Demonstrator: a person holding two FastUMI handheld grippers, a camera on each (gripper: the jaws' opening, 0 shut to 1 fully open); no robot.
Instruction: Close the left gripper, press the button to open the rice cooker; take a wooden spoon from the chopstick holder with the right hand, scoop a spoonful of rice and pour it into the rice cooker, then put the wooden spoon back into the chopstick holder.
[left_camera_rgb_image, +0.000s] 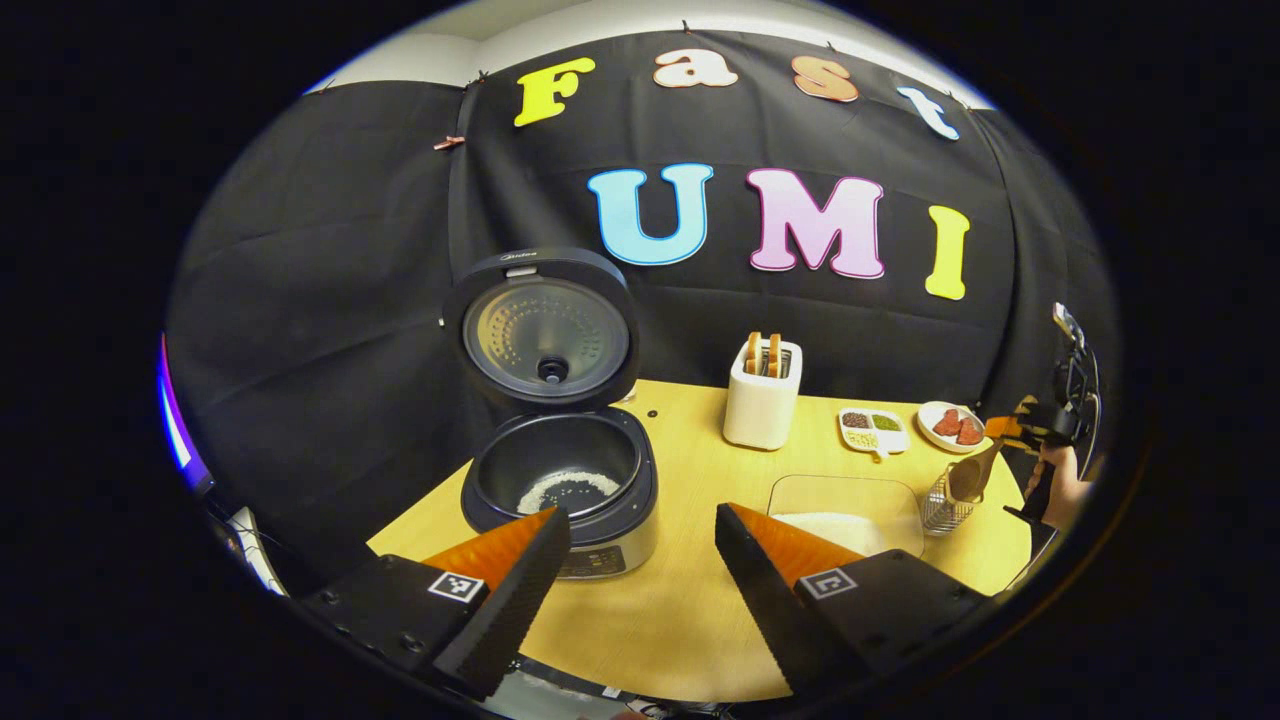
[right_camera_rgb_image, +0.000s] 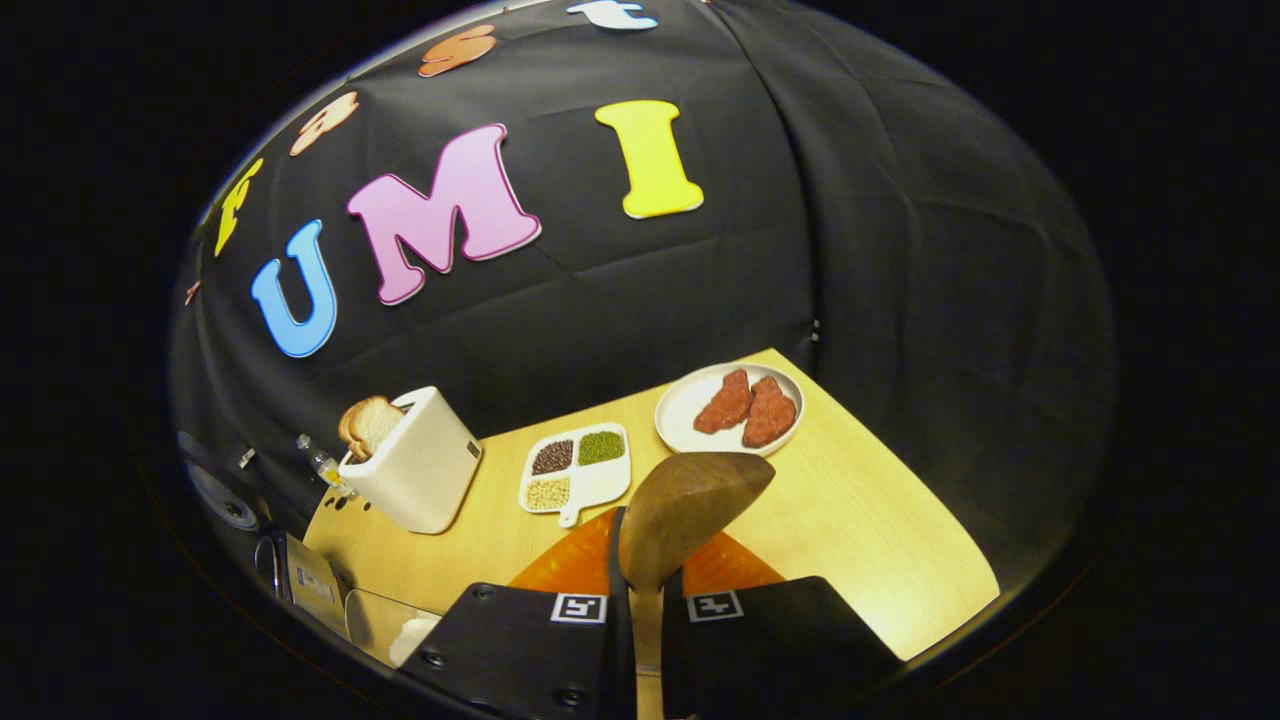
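Observation:
The rice cooker (left_camera_rgb_image: 600, 545) stands open with its lid (left_camera_rgb_image: 545, 330) upright and a little white rice in the pot (left_camera_rgb_image: 568, 490). My left gripper (left_camera_rgb_image: 640, 545) hovers open in front of it, holding nothing. At the far right, the right gripper (left_camera_rgb_image: 1030, 425), held by a hand (left_camera_rgb_image: 1065, 485), keeps the wooden spoon (left_camera_rgb_image: 968, 478) just above the wire chopstick holder (left_camera_rgb_image: 945, 508). In the right gripper view my right gripper (right_camera_rgb_image: 648, 580) is shut on the spoon's handle, and the spoon's bowl (right_camera_rgb_image: 695, 505) points forward. A clear container of rice (left_camera_rgb_image: 845, 505) sits between cooker and holder.
A white toaster (left_camera_rgb_image: 762, 400) (right_camera_rgb_image: 415, 460) with bread stands at the back of the wooden table (left_camera_rgb_image: 690, 600). A sectioned dish of beans (left_camera_rgb_image: 873, 430) (right_camera_rgb_image: 578, 465) and a plate of meat (left_camera_rgb_image: 950, 425) (right_camera_rgb_image: 730, 405) lie at the back right. The table's right edge is near the holder.

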